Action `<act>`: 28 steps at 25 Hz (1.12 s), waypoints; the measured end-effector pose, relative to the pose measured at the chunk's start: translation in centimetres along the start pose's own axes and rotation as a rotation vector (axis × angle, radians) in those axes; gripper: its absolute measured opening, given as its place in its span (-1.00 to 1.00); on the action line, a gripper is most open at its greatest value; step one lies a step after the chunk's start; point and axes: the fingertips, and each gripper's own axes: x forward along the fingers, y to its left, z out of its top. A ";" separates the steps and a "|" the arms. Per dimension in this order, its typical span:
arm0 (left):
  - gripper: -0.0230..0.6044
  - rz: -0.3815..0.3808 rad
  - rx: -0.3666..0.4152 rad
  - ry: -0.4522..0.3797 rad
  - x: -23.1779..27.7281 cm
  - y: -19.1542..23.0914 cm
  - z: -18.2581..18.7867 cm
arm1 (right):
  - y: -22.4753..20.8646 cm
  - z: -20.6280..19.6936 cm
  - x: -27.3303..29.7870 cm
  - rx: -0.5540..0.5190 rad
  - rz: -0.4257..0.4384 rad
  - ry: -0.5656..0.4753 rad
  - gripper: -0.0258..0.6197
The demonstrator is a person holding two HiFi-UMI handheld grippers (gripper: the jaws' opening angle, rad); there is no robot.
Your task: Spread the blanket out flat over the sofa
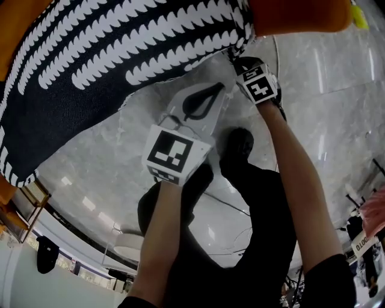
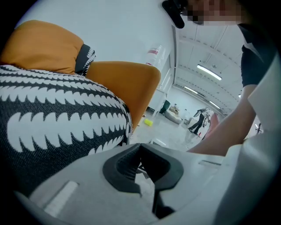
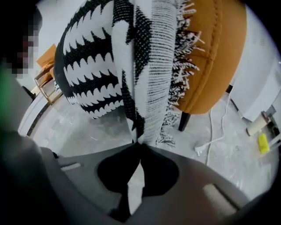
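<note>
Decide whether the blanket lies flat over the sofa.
Not flat: the blanket is bunched at one edge, pinched in the right tongs.

In the head view, the top and left edges cut off the blanket point(image 1: 120, 54), and it hid most of the sofa point(image 1: 301, 15). In the left gripper view, we could not tell what a small yellow thing point(image 2: 149, 122) was.
</note>
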 end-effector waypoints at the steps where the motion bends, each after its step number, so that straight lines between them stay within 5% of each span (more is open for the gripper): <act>1: -0.89 0.000 -0.002 0.005 0.3 0.0 -0.1 | -0.2 -0.2 0.1 -0.008 0.002 0.008 -0.89; 16: -0.89 -0.010 0.011 0.033 -0.8 -1.3 -0.1 | -0.1 -1.2 -0.8 0.059 0.048 0.065 -0.89; 23: -0.89 0.034 -0.061 0.007 -4.6 -1.8 0.9 | 1.6 0.0 -3.9 0.079 0.037 0.096 -0.87; 28: -0.89 0.061 -0.104 0.018 -5.9 -3.8 1.4 | 1.0 1.3 -6.8 0.053 -0.009 0.060 -0.60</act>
